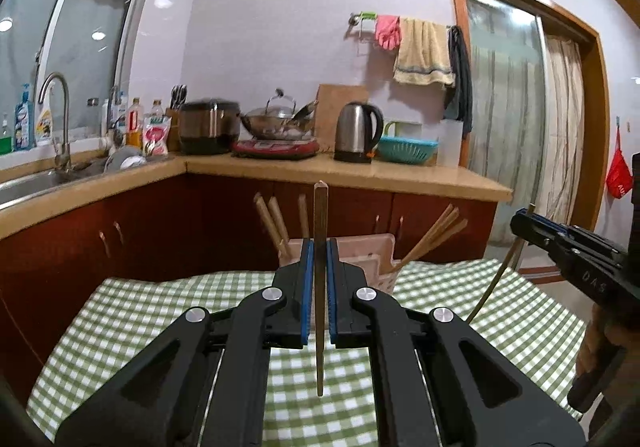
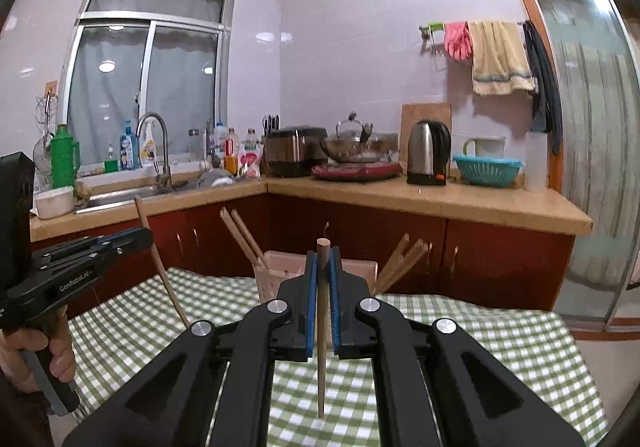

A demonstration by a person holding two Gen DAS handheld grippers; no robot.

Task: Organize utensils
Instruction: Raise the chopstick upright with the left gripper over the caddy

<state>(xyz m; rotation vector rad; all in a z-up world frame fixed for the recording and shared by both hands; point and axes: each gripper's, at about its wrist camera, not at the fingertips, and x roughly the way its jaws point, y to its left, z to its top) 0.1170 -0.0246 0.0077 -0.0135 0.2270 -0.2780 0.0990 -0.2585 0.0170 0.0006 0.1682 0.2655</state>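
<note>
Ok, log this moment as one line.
left gripper: shut on chopstick | right gripper: shut on chopstick | holder: behind, on table

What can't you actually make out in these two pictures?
- Left wrist view: the left gripper hides the middle of the pink holder, so its compartments stay unseen.
- Right wrist view: the right gripper covers the holder's front too.
- Both views: the bottle labels by the sink are too small to read.
- Left wrist view: the hand on the right gripper is cut off by the edge.
</note>
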